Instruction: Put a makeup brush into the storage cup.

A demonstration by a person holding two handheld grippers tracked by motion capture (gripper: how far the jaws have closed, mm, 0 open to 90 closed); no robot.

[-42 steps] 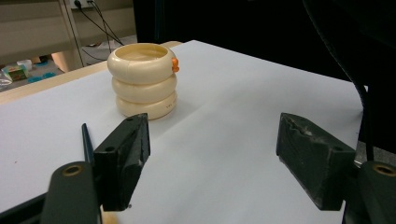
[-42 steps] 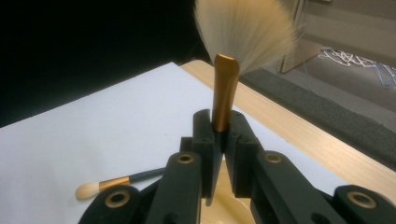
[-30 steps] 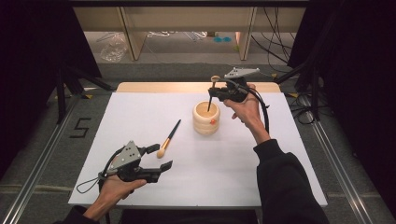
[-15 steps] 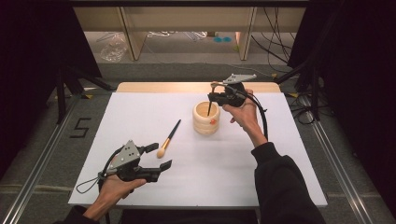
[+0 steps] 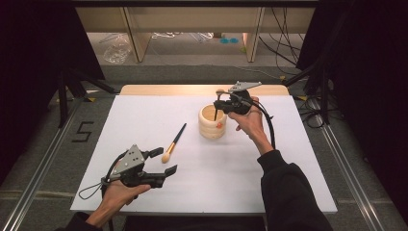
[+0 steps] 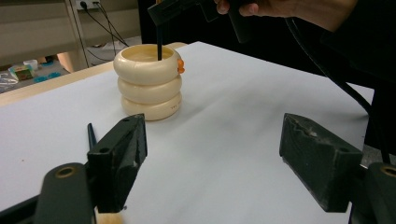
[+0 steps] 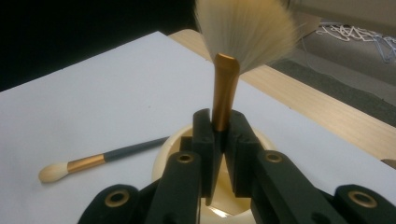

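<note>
brush [image 5: 217, 103] lower in cup [image 5: 212, 122] than before, right gripper [image 5: 222, 104] clamped.

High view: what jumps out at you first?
The right tongs pinch a fluffy brush upright, handle down in the cream ringed cup at the white mat's far middle. Left of the cup, a smaller brush lies flat, and the left tongs wait open nearby.

A single digit "5" [image 5: 82, 132] can be read in the high view, marked in dark strokes on the grey floor [image 5: 43, 159] left of the tabletop [image 5: 144, 115]. A small dark mark sits low on the cream ringed holder [image 6: 148, 88] in the left gripper view, too small to read. No other writing shows
</note>
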